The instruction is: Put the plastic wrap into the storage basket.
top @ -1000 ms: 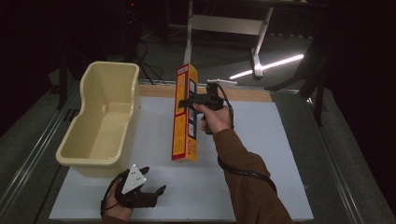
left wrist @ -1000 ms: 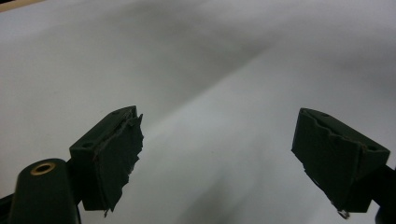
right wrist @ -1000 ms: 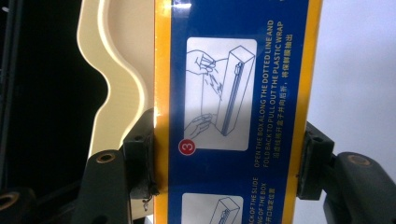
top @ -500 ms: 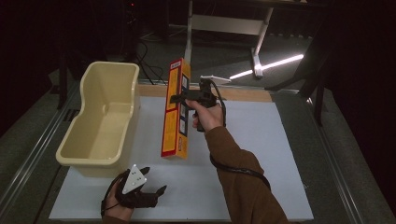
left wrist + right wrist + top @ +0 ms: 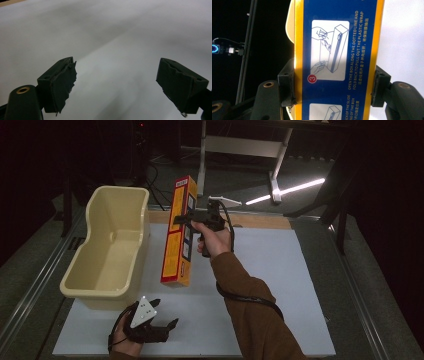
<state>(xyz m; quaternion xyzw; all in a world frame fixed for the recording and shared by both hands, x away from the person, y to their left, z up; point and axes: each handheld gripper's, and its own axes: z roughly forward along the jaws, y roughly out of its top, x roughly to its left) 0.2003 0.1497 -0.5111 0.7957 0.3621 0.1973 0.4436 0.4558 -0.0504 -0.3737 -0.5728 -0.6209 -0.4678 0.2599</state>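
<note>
Far left on the white mat [image 5: 300, 270] sits the cream tub [image 5: 107, 252], w/ the left gripper [image 5: 165, 329] resting low near the mat's front edge just below the tub's near corner; in the left gripper view its jaws stand wide apart w/ nothing btwn them, just bare mat [image 5: 120, 37]. Just right of the tub, the yellow box [image 5: 179, 232] hangs upright, slightly tilted, lifted off the mat, clamped across its narrow blue side [image 5: 337, 50] by the right gripper [image 5: 187, 219]. Right gripper view: both pads press the box's yellow edges, the tub behind it.
</note>
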